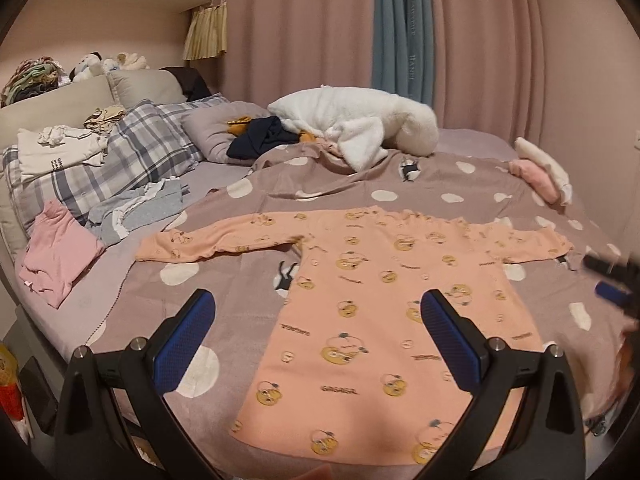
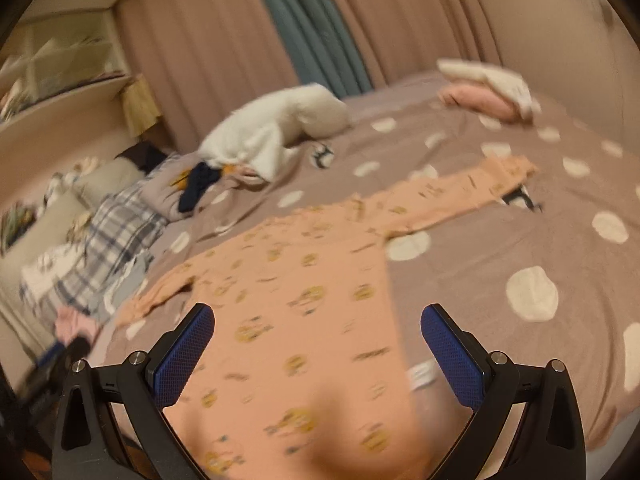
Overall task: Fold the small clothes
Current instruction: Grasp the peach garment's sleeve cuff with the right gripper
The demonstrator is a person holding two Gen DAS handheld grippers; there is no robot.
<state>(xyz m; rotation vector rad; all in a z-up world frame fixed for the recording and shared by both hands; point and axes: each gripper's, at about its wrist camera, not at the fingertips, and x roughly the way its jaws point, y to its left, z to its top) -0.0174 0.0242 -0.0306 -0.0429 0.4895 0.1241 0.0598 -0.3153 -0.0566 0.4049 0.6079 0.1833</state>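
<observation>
A peach long-sleeved child's garment [image 1: 360,320] with yellow cartoon prints lies spread flat on the dotted mauve bedcover [image 1: 224,280], sleeves stretched out left and right. My left gripper [image 1: 318,316] is open and empty, hovering above the garment's lower left part. My right gripper [image 2: 317,326] is open and empty above the same garment [image 2: 304,304], near its right side; that view is blurred. The right gripper also shows at the right edge of the left wrist view [image 1: 612,280].
A white fluffy garment [image 1: 360,120] and dark clothes [image 1: 260,136] lie at the back of the bed. Plaid pillows [image 1: 132,148] with folded clothes are at the left, with a pink garment [image 1: 56,256] and grey garment [image 1: 132,212]. Folded pink and white items [image 1: 540,172] sit far right.
</observation>
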